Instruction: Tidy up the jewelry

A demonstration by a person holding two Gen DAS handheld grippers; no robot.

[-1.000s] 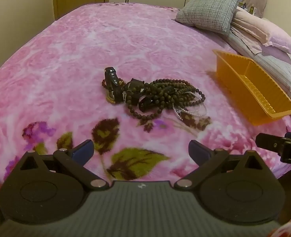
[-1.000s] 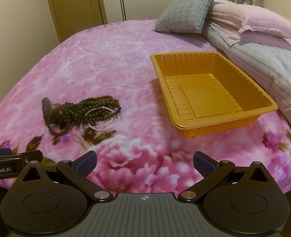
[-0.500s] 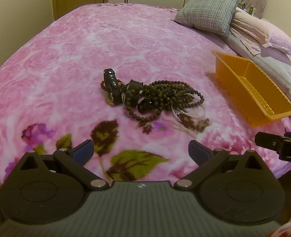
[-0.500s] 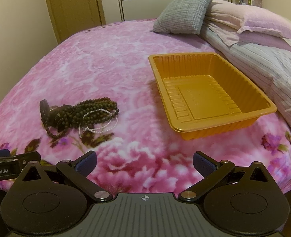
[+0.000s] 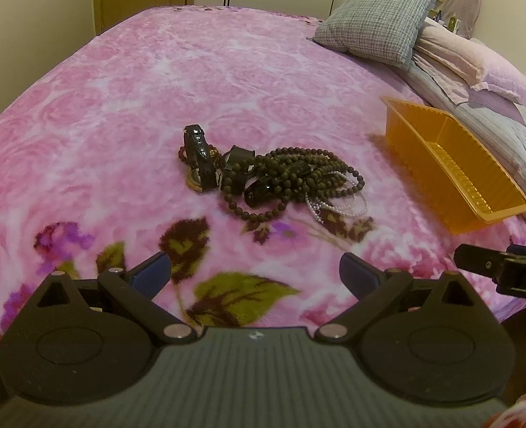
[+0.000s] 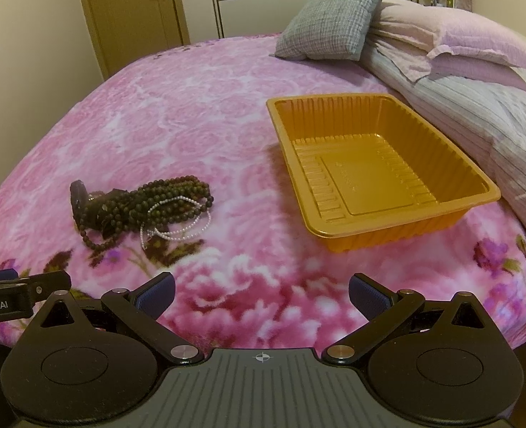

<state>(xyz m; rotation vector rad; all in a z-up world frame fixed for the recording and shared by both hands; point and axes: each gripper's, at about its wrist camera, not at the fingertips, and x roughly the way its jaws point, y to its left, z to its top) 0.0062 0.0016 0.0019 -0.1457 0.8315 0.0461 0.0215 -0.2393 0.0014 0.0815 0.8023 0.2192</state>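
A tangled pile of jewelry (image 5: 266, 178) lies on the pink flowered bedspread: dark bead strands, black bracelets, a gold piece and a thin pearl strand (image 5: 337, 207). The same jewelry pile (image 6: 141, 207) shows left of centre in the right wrist view. An empty orange plastic tray (image 6: 380, 239) sits to its right; the tray (image 5: 452, 164) appears at the right of the left wrist view. My left gripper (image 5: 254, 271) hangs open near the bed's front edge, short of the pile. My right gripper (image 6: 261, 290) is open too, facing the gap between pile and tray.
A grey checked pillow (image 6: 330, 25) and pink pillows (image 6: 455, 35) lie at the bed's far right, above a striped blanket (image 6: 476, 107). A door (image 6: 134, 10) and wardrobe stand behind the bed. The bedspread (image 5: 156, 82) is bare around the pile.
Both grippers have edged slightly forward and up over the bed; the pile and tray sit a little lower in view. Neither gripper's opening has altered, and nothing was touched.
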